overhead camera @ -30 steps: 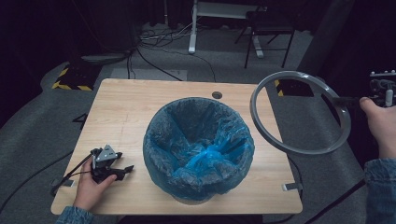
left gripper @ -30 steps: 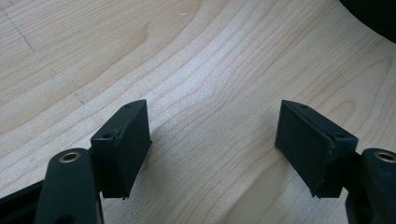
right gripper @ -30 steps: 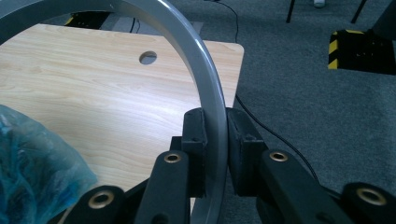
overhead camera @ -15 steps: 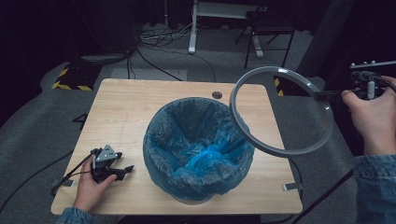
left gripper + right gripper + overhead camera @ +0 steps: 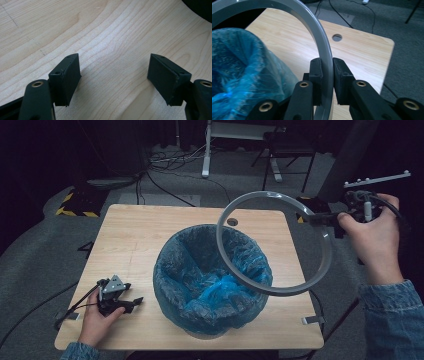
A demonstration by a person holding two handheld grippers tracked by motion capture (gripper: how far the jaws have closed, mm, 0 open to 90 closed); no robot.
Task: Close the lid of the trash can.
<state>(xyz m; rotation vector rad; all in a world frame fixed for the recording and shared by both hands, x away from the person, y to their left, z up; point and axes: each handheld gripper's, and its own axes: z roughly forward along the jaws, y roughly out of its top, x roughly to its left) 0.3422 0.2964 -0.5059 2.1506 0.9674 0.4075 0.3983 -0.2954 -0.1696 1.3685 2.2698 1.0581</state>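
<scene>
Since earlier, ring (image 5: pixel 272 242) has travelled left, now tilted above bin (image 5: pixel 212 280), right gripper (image 5: pixel 327 75) clamping its rim. Left gripper (image 5: pixel 113 75) rests released on counter (image 5: pixel 145 235). Next: level ring over bin rim, then lower.

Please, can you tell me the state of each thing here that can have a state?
Grey ring: lifted, tilted above the bin, clamped by the right hand-held gripper.
Bin: upright, lined with blue bag, ring not fitted.
Left hand-held gripper: open, holds nothing, low over the table.
</scene>
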